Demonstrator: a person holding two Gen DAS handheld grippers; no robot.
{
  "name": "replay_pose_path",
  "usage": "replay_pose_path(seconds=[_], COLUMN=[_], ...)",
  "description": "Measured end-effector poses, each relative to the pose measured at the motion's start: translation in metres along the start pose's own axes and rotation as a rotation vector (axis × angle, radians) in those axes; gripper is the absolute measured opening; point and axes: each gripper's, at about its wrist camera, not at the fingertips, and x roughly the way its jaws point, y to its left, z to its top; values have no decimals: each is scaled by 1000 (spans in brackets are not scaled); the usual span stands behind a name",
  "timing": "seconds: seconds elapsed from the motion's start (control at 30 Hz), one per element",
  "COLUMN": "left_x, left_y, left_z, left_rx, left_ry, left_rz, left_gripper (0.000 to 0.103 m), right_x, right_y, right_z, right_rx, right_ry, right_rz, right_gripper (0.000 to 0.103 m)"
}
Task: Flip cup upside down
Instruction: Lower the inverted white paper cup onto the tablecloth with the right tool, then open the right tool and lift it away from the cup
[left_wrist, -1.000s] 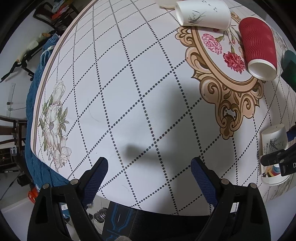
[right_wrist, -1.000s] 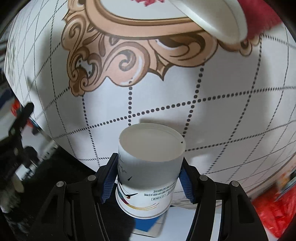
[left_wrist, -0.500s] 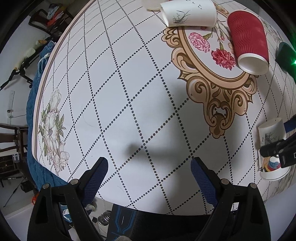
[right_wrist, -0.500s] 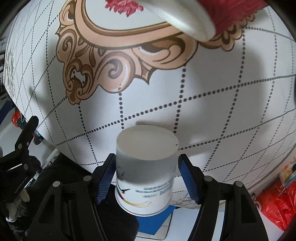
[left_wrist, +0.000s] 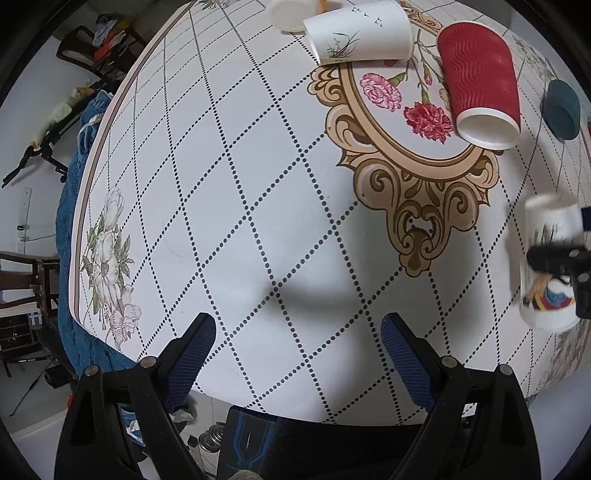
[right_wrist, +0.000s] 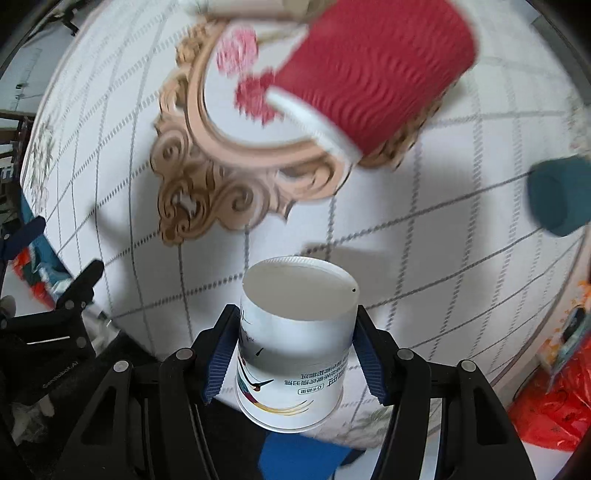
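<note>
My right gripper (right_wrist: 295, 336) is shut on a white printed paper cup (right_wrist: 295, 339), which stands upside down with its flat base facing me and its rim lowest. The same cup (left_wrist: 550, 262) shows blurred at the right edge of the left wrist view, held over the table near its front edge. My left gripper (left_wrist: 299, 350) is open and empty above the patterned table (left_wrist: 240, 184). Whether the cup rim touches the table is hidden.
A red ribbed cup (left_wrist: 480, 79) lies on its side on the floral medallion, also in the right wrist view (right_wrist: 373, 74). A white cup (left_wrist: 360, 33) lies on its side at the far edge. A dark teal cup (left_wrist: 561, 109) sits at the right. The table edge is close below both grippers.
My right gripper moved with the cup and the view is blurred; the red cup now looms larger ahead. The left gripper shifted slightly and stays open.
</note>
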Motion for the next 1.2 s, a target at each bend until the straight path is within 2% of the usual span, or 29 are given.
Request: replay_pose_path(seconds=[0.13, 0.3, 0.47, 0.7, 1.03, 1.2], left_x=[-1, 1, 2, -4, -12, -30], left_y=[-3, -5, -10, -16, -23, -19], left_z=[-3, -5, -8, -13, -17, -20], left_rx=[0, -1, 1, -3, -14, -32], left_ry=[6, 21, 35, 30, 11, -27], left_rz=[-8, -7, 0, 4, 1, -8], left_gripper=[92, 92, 92, 92, 92, 92], right_x=[-28, -48, -34, -15, -2, -11], right_y=[1, -8, -2, 9, 12, 5], right_z=[-18, -39, -48, -71, -89, -100], right_rx=[40, 167, 233, 208, 195, 241], right_ry=[-208, -469, -601, -668, -611, -597], right_rz=[-35, -4, -2, -27, -16, 14], right_gripper=[63, 63, 63, 63, 65, 85])
